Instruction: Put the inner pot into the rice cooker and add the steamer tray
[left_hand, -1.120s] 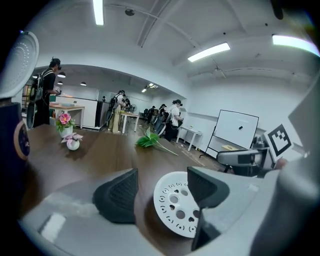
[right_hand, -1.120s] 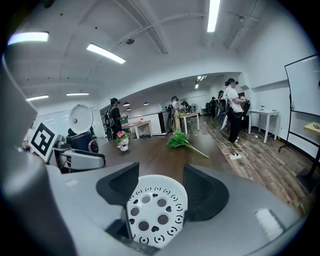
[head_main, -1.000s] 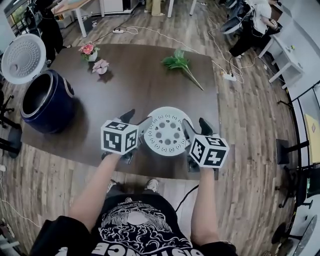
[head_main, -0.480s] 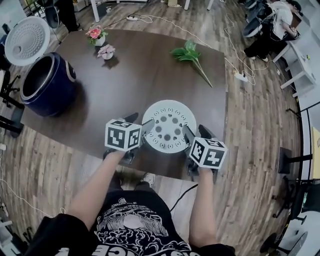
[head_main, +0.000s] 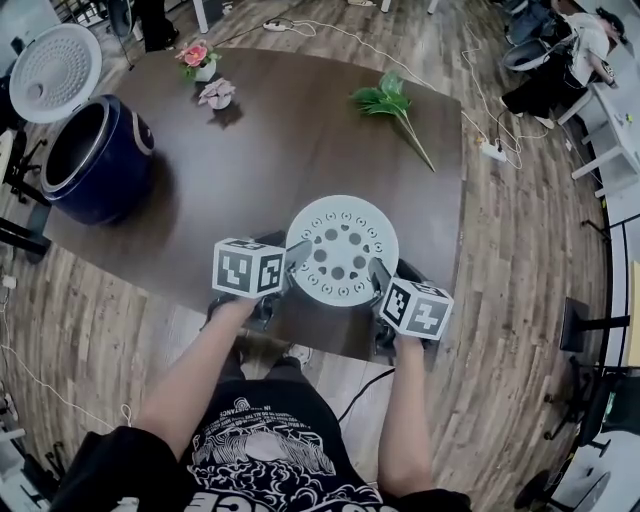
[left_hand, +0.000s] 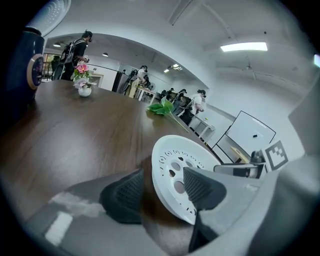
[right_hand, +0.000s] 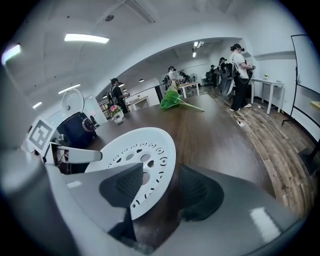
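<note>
Left gripper (left_hand: 159, 192) and right gripper (right_hand: 160, 192) are closing over opposite rims of the steamer tray (head_main: 342, 250) at the table's (head_main: 250, 150) near edge, not yet clamped; next comes a firm pinch and a level carry to the rice cooker (head_main: 95, 170) at the left edge

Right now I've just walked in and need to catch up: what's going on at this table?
A person holds a claw in each hand. The left claw and the right claw straddle opposite edges of the white steamer tray near the front edge of the table. Both are closing, but neither grips it yet. The blue rice cooker stands open at the far left.
</note>
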